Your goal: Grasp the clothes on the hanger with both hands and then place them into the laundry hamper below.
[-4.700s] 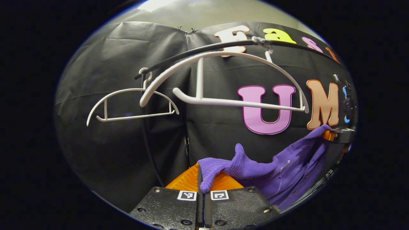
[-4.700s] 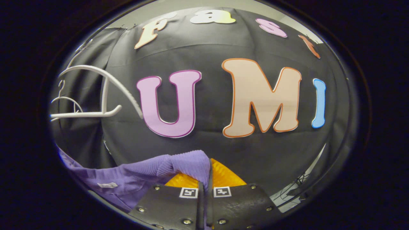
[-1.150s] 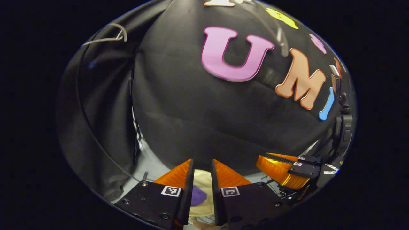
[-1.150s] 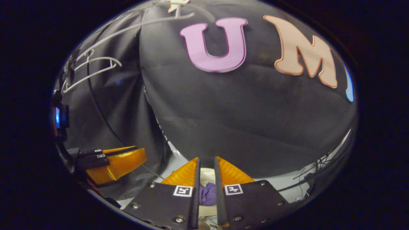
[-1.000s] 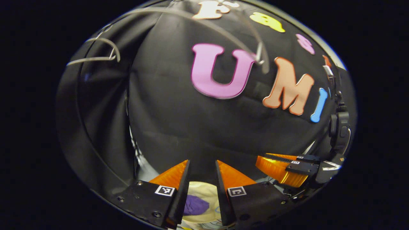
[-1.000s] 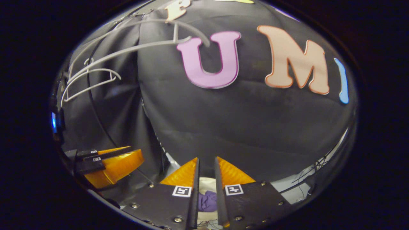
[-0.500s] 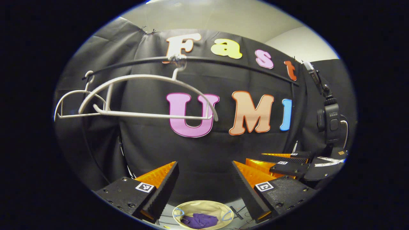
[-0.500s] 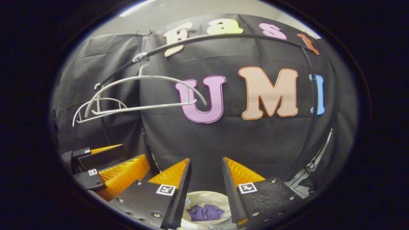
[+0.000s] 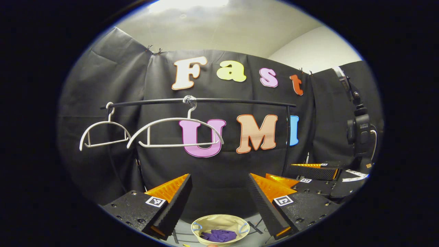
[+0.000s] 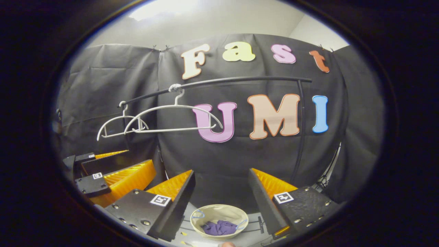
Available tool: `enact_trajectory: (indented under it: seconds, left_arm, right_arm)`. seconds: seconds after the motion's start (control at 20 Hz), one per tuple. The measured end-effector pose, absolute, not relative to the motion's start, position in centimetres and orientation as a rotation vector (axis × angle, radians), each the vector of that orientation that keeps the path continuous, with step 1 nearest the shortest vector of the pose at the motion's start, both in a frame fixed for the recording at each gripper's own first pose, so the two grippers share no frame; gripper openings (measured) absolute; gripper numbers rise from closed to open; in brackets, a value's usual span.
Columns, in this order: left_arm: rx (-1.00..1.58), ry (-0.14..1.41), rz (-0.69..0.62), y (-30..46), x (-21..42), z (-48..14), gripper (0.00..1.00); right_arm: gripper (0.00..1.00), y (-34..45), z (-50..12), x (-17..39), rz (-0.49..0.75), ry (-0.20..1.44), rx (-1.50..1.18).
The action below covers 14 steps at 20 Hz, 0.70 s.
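Note:
The purple garment [image 9: 218, 235] lies crumpled inside the round cream laundry hamper [image 9: 205, 221] on the floor, seen also in the right gripper view as the garment [image 10: 219, 227] in the hamper [image 10: 210, 211]. My left gripper [image 9: 219, 178] is open and empty, well above the hamper. My right gripper [image 10: 221, 175] is open and empty too. The right gripper [image 9: 308, 175] appears at the right of the left gripper view, and the left gripper [image 10: 109, 171] at the left of the right gripper view. Two bare white hangers [image 9: 175, 132] [image 9: 104, 133] hang on the black rail [image 9: 240, 101].
The black rail [image 10: 240, 80] stands on an upright post [image 10: 301, 130] before the cloth wall. A camera on a stand [image 9: 358, 132] is at the far right of the left gripper view. Cables [image 10: 325, 178] trail on the floor at right.
Both grippers let go of the purple garment, which now lies in the hamper. Both have opened wider and risen and drawn back, so the rail and hangers look smaller and farther.

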State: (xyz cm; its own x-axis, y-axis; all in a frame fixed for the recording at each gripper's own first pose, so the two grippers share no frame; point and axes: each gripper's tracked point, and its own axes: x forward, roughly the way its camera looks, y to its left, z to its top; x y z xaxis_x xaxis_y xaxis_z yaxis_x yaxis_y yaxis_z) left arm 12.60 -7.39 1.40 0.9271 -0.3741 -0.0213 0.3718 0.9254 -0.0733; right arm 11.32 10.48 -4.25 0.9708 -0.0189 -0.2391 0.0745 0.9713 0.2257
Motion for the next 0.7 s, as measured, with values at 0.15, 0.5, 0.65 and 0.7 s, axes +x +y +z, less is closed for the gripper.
enact_trajectory:
  seconds: [0.15, 0.5, 0.65, 0.7]
  left_arm:
    - [-0.063, 0.025, -0.379, -7.4, 11.3, 2.8, 0.98]
    - [-0.066, 0.014, -0.348, -7.7, 9.8, 3.9, 0.98]
    - [-0.07, 0.012, -0.328, -8.6, 9.3, 4.0, 0.98]
    - [-0.07, 0.018, -0.32, -9.0, 9.2, 3.9, 0.98]
  right_arm:
    - [1.0, 8.5, -1.1, 8.4, -0.072, 0.193, 0.229]
    - [1.0, 3.1, 3.4, 4.0, -0.132, 0.103, 0.221]
    - [1.0, 0.4, 4.1, 2.3, -0.149, 0.084, 0.213]
    - [1.0, -0.5, 4.2, 1.7, -0.15, 0.084, 0.214]
